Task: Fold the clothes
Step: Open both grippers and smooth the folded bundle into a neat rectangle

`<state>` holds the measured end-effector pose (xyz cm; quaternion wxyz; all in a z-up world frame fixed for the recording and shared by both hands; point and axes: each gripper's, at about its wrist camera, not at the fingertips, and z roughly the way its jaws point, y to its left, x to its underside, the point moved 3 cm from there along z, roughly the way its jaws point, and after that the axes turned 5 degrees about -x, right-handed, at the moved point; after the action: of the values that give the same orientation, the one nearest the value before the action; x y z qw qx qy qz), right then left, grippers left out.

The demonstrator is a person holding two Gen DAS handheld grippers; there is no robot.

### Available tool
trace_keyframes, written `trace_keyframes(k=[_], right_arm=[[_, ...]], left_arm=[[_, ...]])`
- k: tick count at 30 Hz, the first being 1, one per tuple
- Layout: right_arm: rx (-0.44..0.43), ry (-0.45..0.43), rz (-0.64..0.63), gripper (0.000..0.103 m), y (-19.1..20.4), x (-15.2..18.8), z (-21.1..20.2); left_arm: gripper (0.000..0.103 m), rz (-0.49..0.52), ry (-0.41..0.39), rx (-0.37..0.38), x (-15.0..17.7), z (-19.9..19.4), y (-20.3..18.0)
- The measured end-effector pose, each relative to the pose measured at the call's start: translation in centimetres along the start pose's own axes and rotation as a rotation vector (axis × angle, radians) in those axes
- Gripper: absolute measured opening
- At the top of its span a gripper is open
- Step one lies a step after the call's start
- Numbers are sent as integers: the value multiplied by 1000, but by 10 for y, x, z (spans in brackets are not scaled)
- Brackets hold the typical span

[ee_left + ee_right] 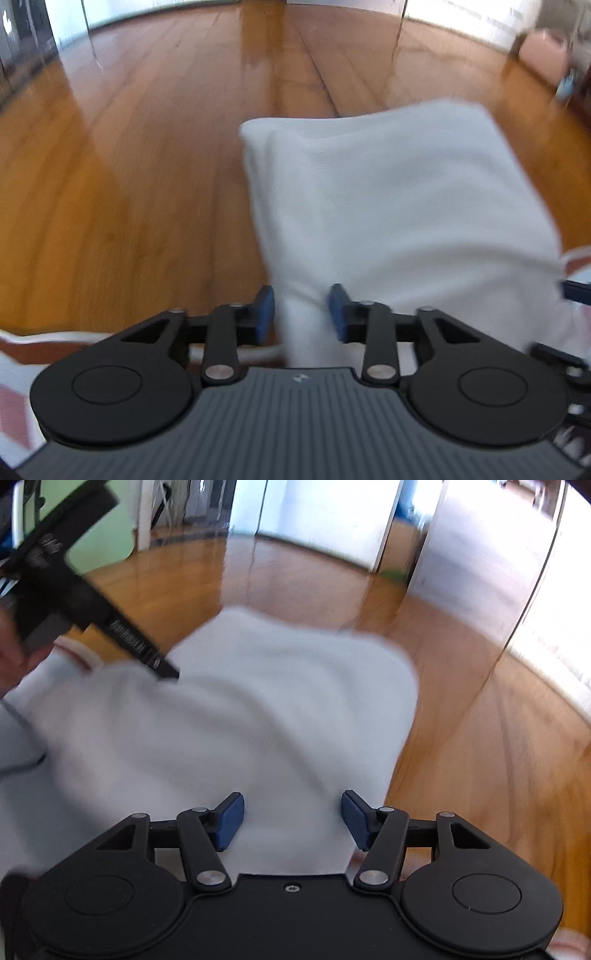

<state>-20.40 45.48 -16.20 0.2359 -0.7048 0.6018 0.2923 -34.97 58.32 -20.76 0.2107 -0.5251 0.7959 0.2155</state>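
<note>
A: How far along is the folding?

B: Partway, I'd judge. The white garment [399, 206] lies on the wooden floor [129, 166] as a compact block with a doubled far edge, so at least one fold looks done.

A: And the tools?

B: The left tool [302, 312] has a ridge of cloth between its blue pads, which stand a little apart; it looks gripped, though blur makes that unsure. The right tool [292, 819] stands wide apart over the near edge, holding nothing.

A: What's left?

B: Probably another fold and flattening. Striped fabric [22, 387] also shows at the left view's edge, seemingly unfolded.
</note>
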Motion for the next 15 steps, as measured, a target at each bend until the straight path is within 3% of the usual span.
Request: trace_keyframes(k=[5,10,11,12,15], right_arm=[[-11,64,-49,66,26,46,-24],[-96,111,38,65,13,55,-42],[-114,120,56,64,11,57,-46],[-132,129,75,64,8,58,-49],[-211,36,270,65,-17,55,-68]], left_arm=[[51,-27,-14,-89,14,-15,1],[51,-95,12,-212,31,-26,16],[51,-137,31,-193,36,-28,24],[51,-204,40,-127,37,-33,31],[55,-517,29,181,52,-44,61]])
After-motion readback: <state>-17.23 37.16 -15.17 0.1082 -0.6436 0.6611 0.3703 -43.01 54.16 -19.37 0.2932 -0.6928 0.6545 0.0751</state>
